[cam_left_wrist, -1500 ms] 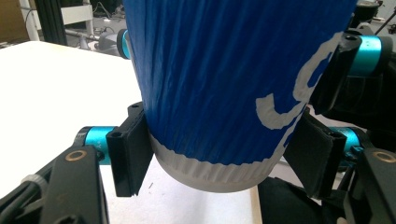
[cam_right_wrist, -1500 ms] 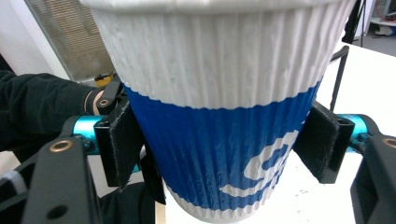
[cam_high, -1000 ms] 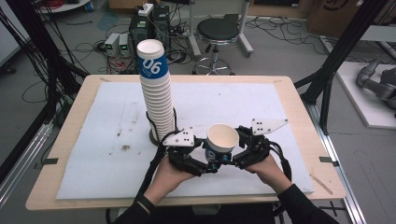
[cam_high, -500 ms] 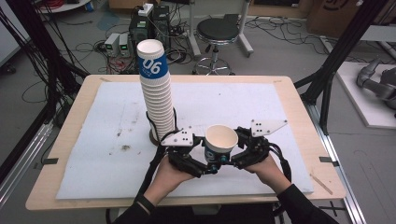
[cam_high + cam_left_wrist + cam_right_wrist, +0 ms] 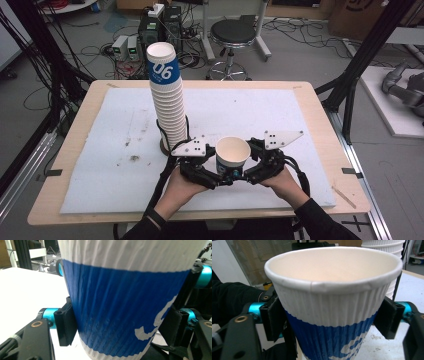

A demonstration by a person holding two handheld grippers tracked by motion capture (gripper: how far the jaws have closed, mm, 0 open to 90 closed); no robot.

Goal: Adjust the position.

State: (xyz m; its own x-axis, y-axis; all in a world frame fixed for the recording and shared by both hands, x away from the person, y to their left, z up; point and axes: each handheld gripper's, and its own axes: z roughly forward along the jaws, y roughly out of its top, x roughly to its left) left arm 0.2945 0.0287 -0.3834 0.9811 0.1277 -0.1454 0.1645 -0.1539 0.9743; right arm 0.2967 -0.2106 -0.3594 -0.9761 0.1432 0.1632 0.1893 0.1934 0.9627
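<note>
Both tongs, left and right, clamp one cup between them. Likely handover; next, one releases.

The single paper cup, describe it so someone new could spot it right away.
On the white mat covering the table, look near the front edge, between the two hand-held grippers. The single cup stands there open and empty, apart from the tall stack of cups behind it to the left.

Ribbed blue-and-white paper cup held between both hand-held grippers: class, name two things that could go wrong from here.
1. The ribbed blue-and-white paper cup is thin; the left hand-held gripper and right hand-held gripper both clamp it and might crush it.
2. The tall stack of white paper cups stands just beside the left hand; a nudge might topple it.
</note>
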